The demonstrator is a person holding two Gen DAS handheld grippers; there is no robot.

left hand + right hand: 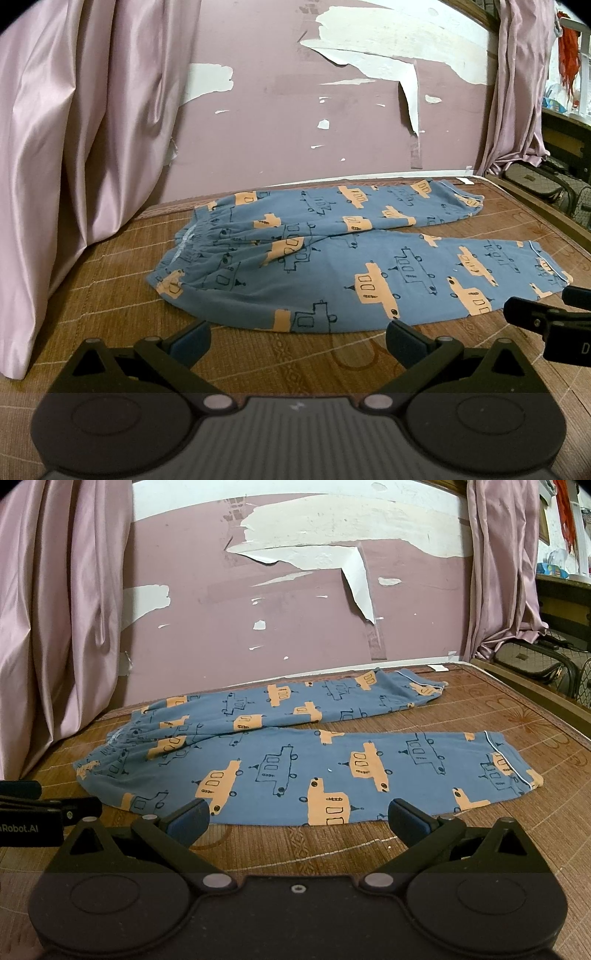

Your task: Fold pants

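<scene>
Both the left gripper and right gripper hovered agape, empty, just short of the pants spread on the mat; pinching the near leg's hem and waist together would probably fold it cleanly.

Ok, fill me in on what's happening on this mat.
A person holds two grippers over blue pants printed with orange vehicles, spread flat on a woven mat, waistband left, both legs running right. The left gripper and right gripper hover open at the near edge, gripping nothing. No fold has been made yet.
</scene>
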